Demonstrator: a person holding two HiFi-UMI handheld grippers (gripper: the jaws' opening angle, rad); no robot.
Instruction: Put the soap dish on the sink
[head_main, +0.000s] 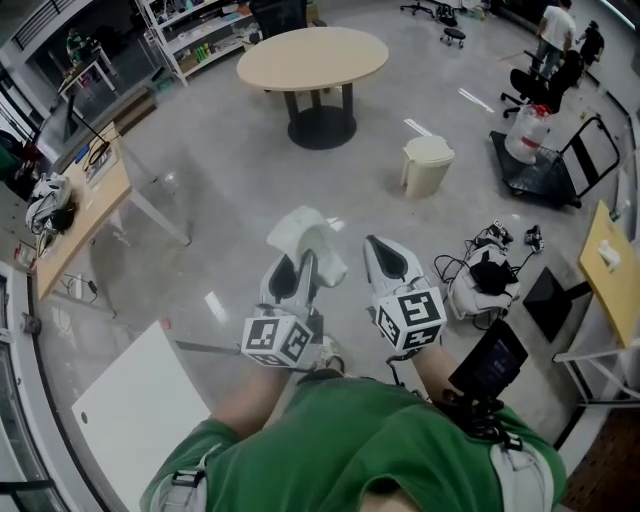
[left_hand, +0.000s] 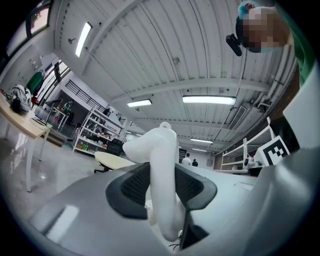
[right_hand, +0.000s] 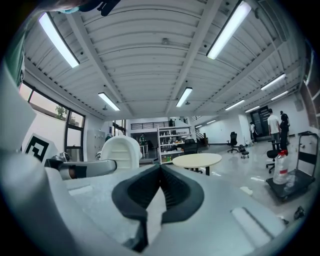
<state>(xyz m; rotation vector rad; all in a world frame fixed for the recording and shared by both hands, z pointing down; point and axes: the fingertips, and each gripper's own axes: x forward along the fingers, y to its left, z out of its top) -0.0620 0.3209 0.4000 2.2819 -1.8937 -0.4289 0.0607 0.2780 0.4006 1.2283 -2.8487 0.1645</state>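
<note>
Now | left gripper (head_main: 303, 262): jaws pinching the white soap dish (head_main: 300, 228), held in the air over the grey floor (head_main: 230, 160) | right gripper (head_main: 385, 252): jaws pressed together, nothing between | round table (head_main: 312, 56) well beyond

grippers: two, the left gripper (head_main: 298, 268) and the right gripper (head_main: 382, 252)
soap dish (head_main: 305, 232): one
marker cubes (head_main: 280, 340): two, one on each gripper
round table (head_main: 312, 57): one
wooden bench (head_main: 90, 215): one
bin (head_main: 427, 165): one
water jug (head_main: 528, 133): one
people (head_main: 556, 28) standing far off: two
white board (head_main: 140, 410) low at the left: one
</note>
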